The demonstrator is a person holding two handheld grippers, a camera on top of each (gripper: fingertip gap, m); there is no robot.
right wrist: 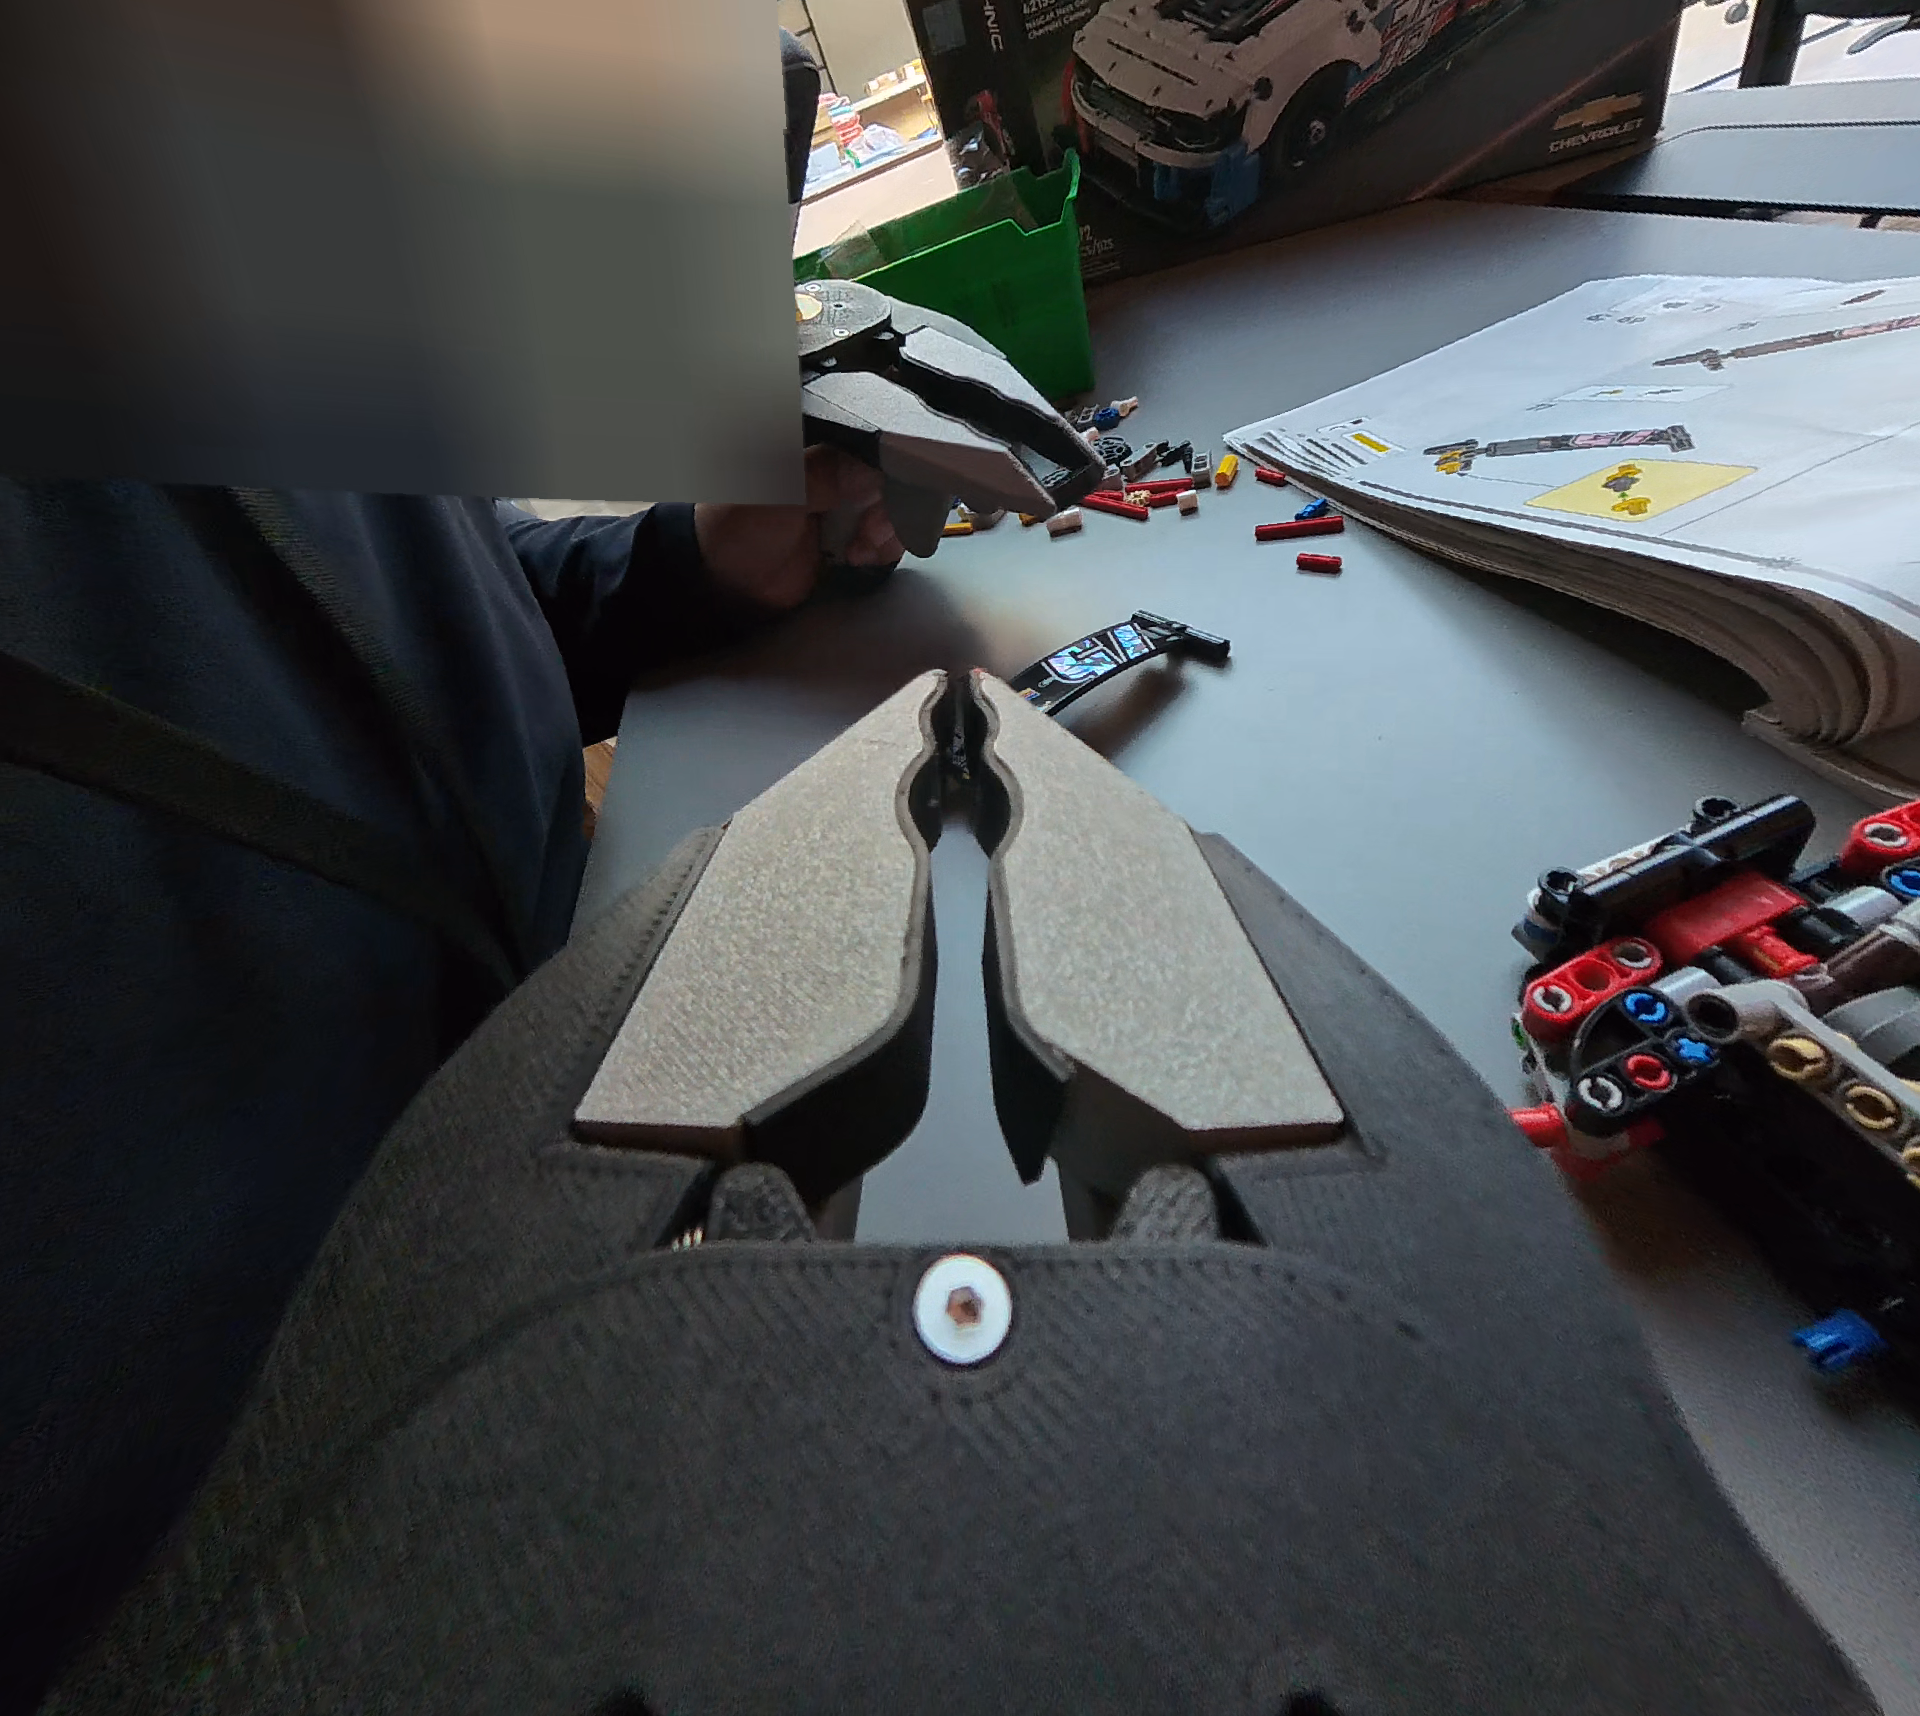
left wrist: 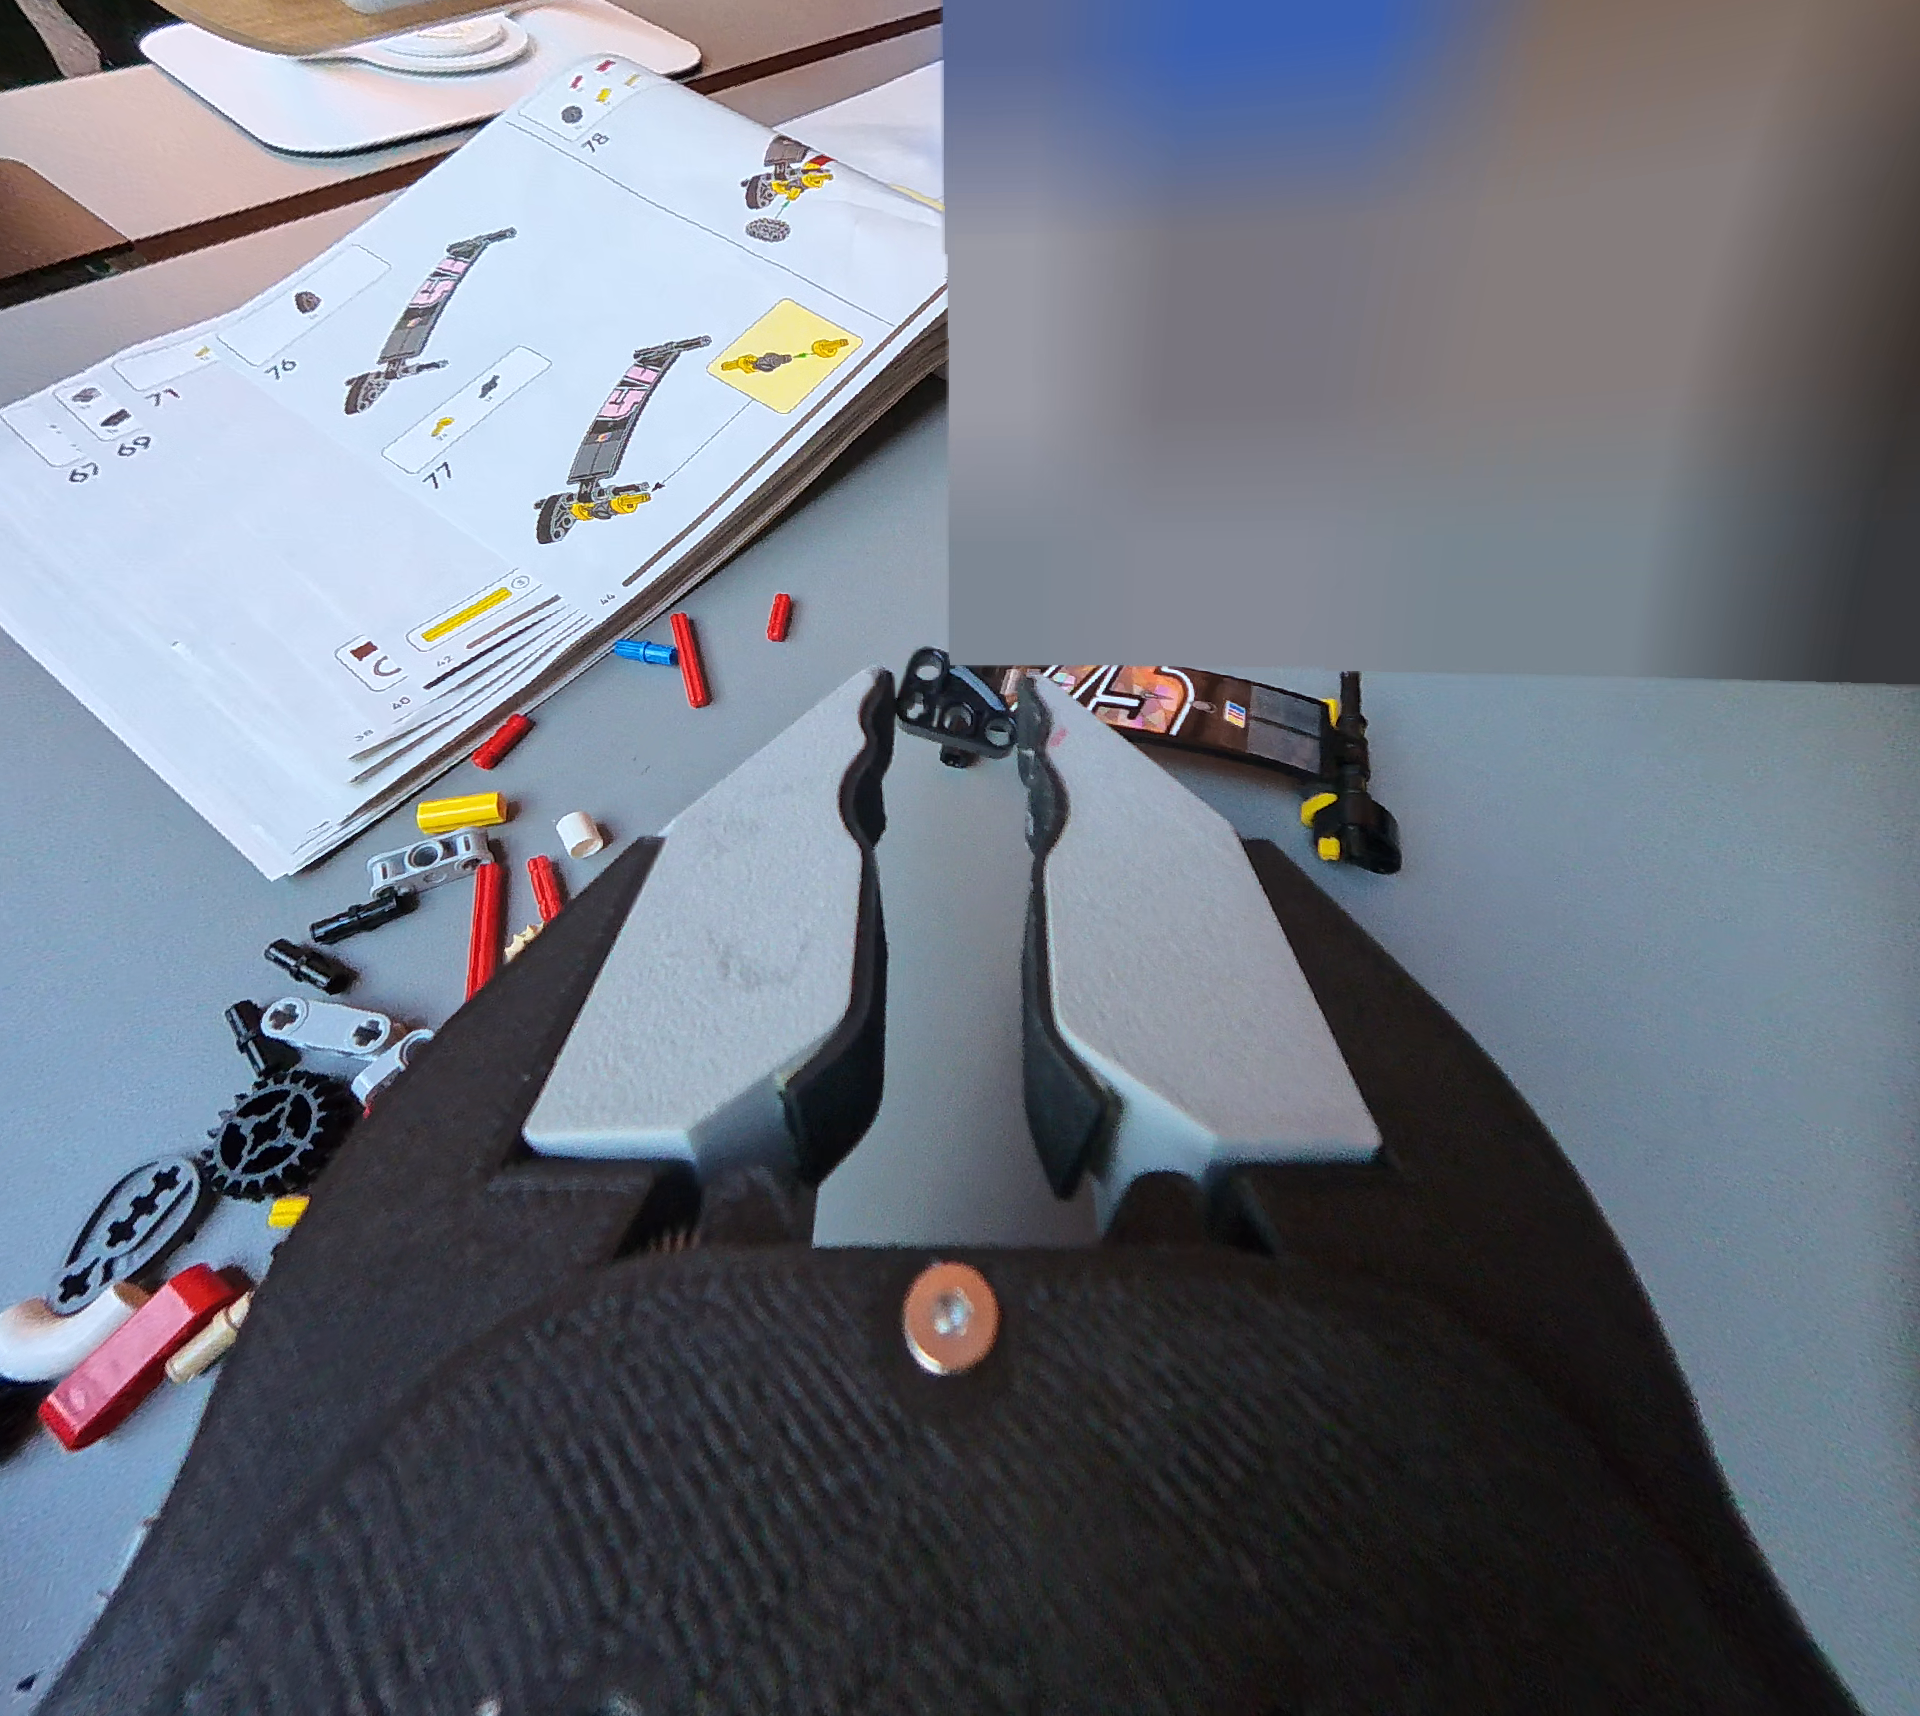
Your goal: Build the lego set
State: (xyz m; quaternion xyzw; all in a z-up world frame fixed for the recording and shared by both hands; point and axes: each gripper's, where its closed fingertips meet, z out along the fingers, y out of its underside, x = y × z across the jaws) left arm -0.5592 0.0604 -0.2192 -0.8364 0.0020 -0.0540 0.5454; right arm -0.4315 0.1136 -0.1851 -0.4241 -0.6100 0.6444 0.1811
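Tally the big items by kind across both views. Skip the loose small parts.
Tongs: 2 (left tongs, right tongs)
Instruction booklet: 1
Toy box: 1
Green bin: 1
Curved stickered panel: 1
Part-built model: 1
Total: 7

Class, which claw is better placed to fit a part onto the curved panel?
Probably left: its claw grips a black connector beside the panel; the right claw is shut.

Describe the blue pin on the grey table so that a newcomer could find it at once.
Start at the open instruction booklet on the grey table. Just off its near edge, small loose parts lie scattered. The blue pin touches a long red axle; it is the only blue piece among red, yellow and black ones.
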